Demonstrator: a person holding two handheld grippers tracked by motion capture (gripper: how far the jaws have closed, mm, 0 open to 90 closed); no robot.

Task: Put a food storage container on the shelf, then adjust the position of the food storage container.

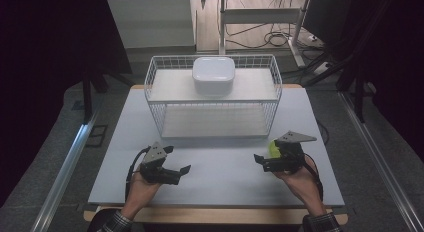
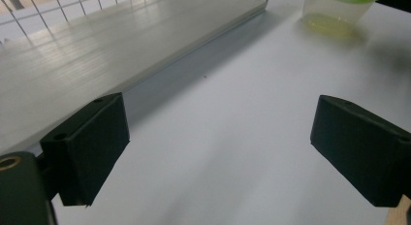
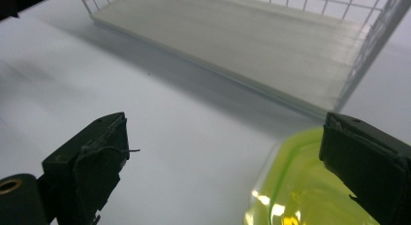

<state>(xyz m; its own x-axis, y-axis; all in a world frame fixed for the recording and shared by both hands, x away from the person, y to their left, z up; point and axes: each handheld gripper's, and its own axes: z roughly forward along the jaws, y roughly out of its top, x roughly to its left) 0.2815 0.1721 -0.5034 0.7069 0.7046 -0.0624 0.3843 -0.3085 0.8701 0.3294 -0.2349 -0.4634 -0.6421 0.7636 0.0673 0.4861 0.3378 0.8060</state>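
Both jaw pairs wide open, nothing held. Green-lidded container sits near the table's right edge, just under our right gripper, off its right jaw. Left gripper well apart, so right takes it.

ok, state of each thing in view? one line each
Left claw: open, nothing between its jaws, low over the table.
Right claw: open, jaws wide, green-lidded container below, not gripped.
Green-lidded container: lid on, upright on the table.
White box: lid on, upright on the rack's top shelf.
Wire rack: upright, lower shelf bare.
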